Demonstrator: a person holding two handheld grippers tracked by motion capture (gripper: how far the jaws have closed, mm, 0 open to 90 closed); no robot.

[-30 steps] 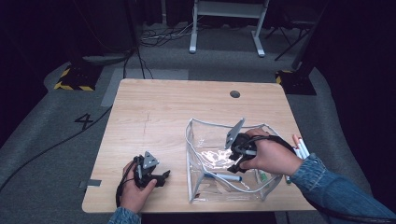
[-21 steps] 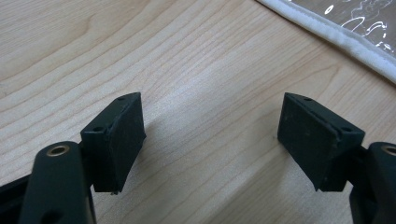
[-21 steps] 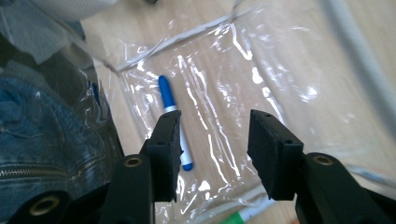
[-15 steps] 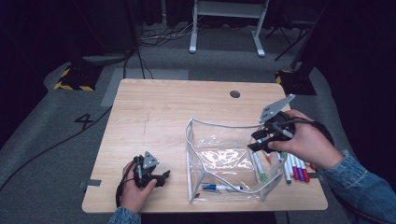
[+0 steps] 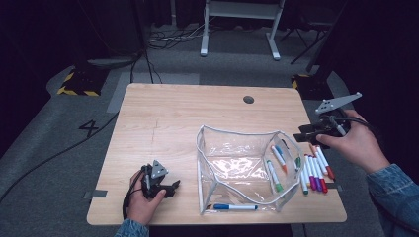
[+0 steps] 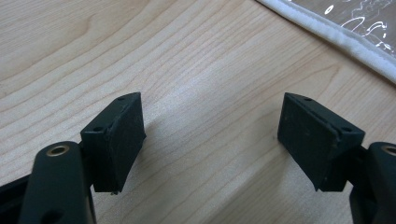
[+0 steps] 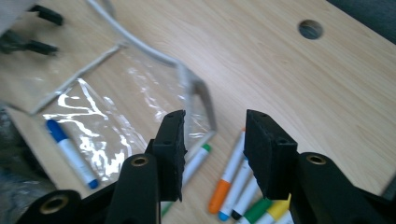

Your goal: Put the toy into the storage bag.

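Observation:
A clear plastic pouch (image 5: 237,158) with white trim stands open at the table's near middle; its trim edge (image 6: 336,32) crosses the top right of the left gripper view. A blue marker (image 5: 232,207) (image 7: 70,151) lies in the pouch by its near edge. Several coloured markers (image 5: 316,170) (image 7: 229,182) lie on the wood to the pouch's right. My right gripper (image 5: 309,133) (image 7: 212,140) hovers above those markers; its jaws have just been closing and nothing is between them. My left gripper (image 5: 173,187) (image 6: 210,126) rests low over bare wood left of the pouch, open and empty.
A round cable hole (image 5: 248,99) (image 7: 310,29) sits near the table's far edge. The wooden table (image 5: 163,118) has bare room at its left and far parts. Beyond it are grey floor, cables and a white stand's legs (image 5: 237,29).
My right gripper has come up out of the pouch and swung right to the table's right edge, uncovering the row of markers. The left hand has kept still.

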